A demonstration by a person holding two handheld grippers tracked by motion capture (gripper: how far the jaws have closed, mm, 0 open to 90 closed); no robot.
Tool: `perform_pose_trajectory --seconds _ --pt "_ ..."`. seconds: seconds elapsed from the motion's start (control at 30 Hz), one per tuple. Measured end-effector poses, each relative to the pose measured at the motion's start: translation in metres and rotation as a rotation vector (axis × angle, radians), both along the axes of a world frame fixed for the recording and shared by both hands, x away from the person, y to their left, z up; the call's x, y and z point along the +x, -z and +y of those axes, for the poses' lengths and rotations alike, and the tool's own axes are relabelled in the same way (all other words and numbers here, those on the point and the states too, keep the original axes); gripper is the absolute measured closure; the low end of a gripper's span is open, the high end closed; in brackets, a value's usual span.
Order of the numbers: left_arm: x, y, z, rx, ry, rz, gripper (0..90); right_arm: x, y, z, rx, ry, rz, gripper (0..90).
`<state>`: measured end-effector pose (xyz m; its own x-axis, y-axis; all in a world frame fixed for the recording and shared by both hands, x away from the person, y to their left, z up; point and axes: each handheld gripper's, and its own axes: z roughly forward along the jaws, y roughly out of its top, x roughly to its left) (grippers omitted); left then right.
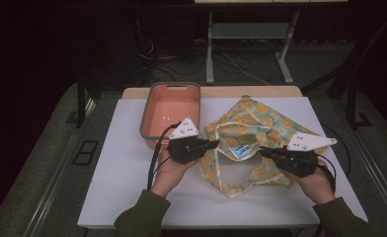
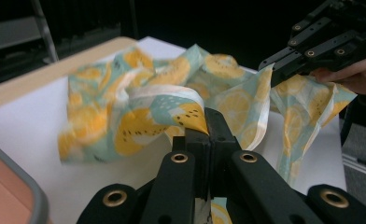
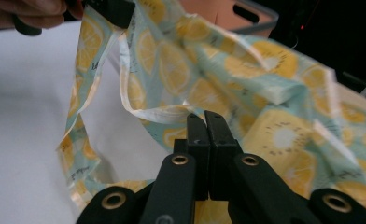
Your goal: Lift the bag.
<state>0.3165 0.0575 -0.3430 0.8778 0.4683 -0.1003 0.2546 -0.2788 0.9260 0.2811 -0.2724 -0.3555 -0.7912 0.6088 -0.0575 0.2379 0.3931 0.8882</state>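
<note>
Left gripper (image 1: 212, 143) and right gripper (image 1: 263, 152), held level, pinch the lemon-print cloth (image 1: 253, 121) between them.

The room lies dark. A white counter (image 1: 132, 187) stands on grey floor (image 1: 43, 163); at twelve o'clock a metal frame (image 1: 251, 34) rises above tangled cables (image 1: 181, 57).

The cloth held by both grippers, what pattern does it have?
Yellow lemon slices on pale teal cloth, clearest in the right gripper view.
</note>
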Motion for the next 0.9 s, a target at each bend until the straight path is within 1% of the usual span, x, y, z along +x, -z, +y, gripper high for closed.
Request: perform_pose_trajectory --seconds 0.1,0.17,0.23,0.3,0.37,0.47,0.53,0.6,0.67,0.7,0.73,0.8,0.87,0.9 --pt "-0.001 -0.011 0.008 -0.033 -0.016 -0.023 89.5 0.0 -0.01 -0.004 0.027 0.009 -0.024 89.4" --pt "-0.001 -0.02 0.014 -0.072 -0.023 -0.036 89.5 -0.001 -0.016 -0.005 0.044 0.01 -0.042 89.4" --pt "-0.002 -0.027 0.017 -0.097 -0.029 -0.053 89.5 -0.002 -0.023 -0.007 0.063 0.012 -0.059 89.4" --pt "-0.002 -0.031 0.018 -0.107 -0.033 -0.069 89.5 -0.002 -0.028 -0.007 0.065 0.013 -0.081 89.4" --pt "0.0 -0.031 0.016 -0.118 -0.032 -0.064 89.4 0.001 -0.03 -0.009 0.073 0.022 -0.085 89.4" --pt "0.007 -0.026 0.01 -0.108 -0.048 -0.062 89.4 0.008 -0.028 -0.011 0.068 0.046 -0.08 89.4" --pt "0.015 -0.021 0.005 -0.103 -0.066 -0.048 89.4 0.015 -0.025 -0.013 0.048 0.068 -0.077 89.4" --pt "0.025 -0.014 0.0 -0.101 -0.088 -0.025 89.3 0.024 -0.021 -0.015 0.039 0.093 -0.068 89.4" --pt "0.036 -0.008 -0.003 -0.128 -0.105 0.002 89.3 0.033 -0.017 -0.019 0.03 0.122 -0.058 89.3" --pt "0.041 -0.006 -0.006 -0.131 -0.119 0.017 89.3 0.038 -0.014 -0.021 0.027 0.135 -0.049 89.3" --pt "0.046 -0.004 -0.009 -0.121 -0.131 0.023 89.2 0.043 -0.012 -0.022 0.022 0.147 -0.041 89.3" --pt "0.056 -0.001 -0.017 -0.094 -0.157 0.019 89.2 0.053 -0.007 -0.025 0.006 0.172 -0.032 89.3" --pt "0.065 0.002 -0.025 -0.068 -0.182 0.027 89.2 0.063 -0.001 -0.027 -0.002 0.196 -0.014 89.3" --pt "0.069 0.003 -0.029 -0.048 -0.193 0.027 89.2 0.068 0.002 -0.028 -0.004 0.205 -0.006 89.4"
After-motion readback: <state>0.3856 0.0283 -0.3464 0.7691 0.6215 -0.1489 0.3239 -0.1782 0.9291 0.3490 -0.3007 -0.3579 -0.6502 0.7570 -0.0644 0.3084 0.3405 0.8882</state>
